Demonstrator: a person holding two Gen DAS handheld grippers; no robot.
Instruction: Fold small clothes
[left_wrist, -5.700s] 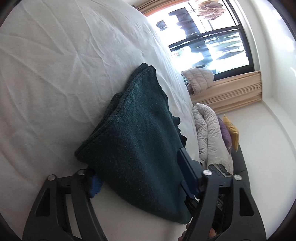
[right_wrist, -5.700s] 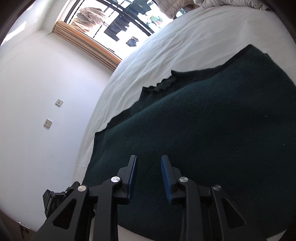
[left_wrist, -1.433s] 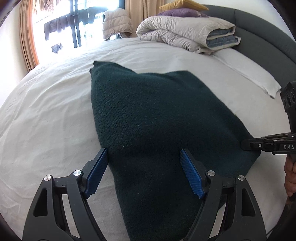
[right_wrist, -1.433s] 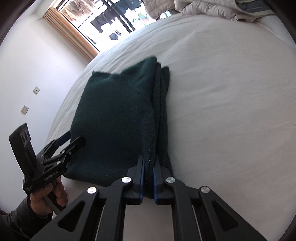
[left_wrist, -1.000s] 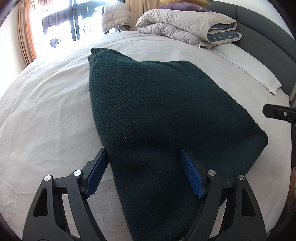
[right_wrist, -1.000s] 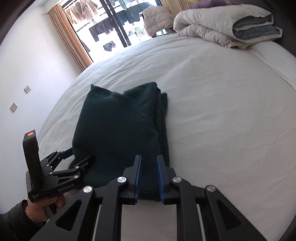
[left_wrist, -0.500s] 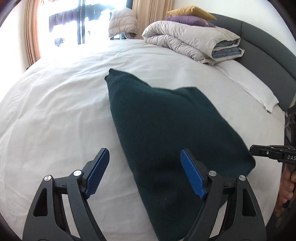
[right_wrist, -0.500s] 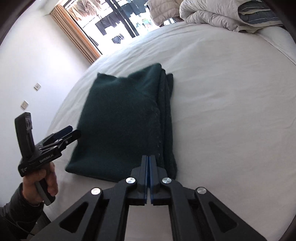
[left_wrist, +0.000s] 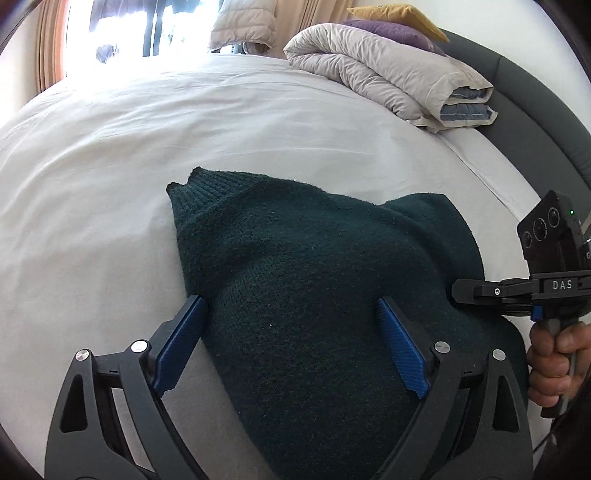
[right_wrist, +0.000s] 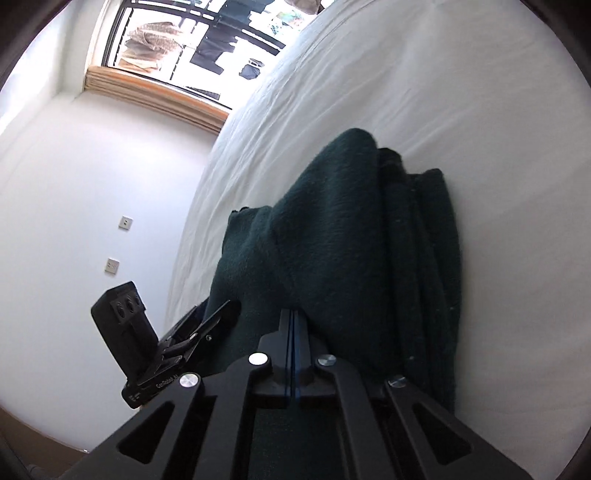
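A dark green knit sweater (left_wrist: 314, 277), folded into a thick pad, lies humped on the white bed sheet (left_wrist: 147, 147). My left gripper (left_wrist: 291, 349) straddles its near end with the blue pads wide apart. Its jaws are opening and the knit lies loose between them. From the right, my right gripper (left_wrist: 456, 291), held by a hand (left_wrist: 554, 362), pokes its tip against the sweater's side. In the right wrist view the right gripper (right_wrist: 293, 317) is shut, pads together, its tip pushed into the sweater (right_wrist: 351, 240). The left gripper (right_wrist: 218, 317) sits at the far edge.
A folded beige duvet (left_wrist: 388, 70) with purple and yellow pillows (left_wrist: 391, 29) lies by the grey headboard (left_wrist: 535, 110). A puffy jacket (left_wrist: 243, 26) is near the window (right_wrist: 207, 37). A white wall (right_wrist: 74, 184) runs along the bed's other side.
Both grippers have come in close to the sweater. The left jaws spread wider around its near end. The right jaws closed fully and pushed into its side; the knit now humps up.
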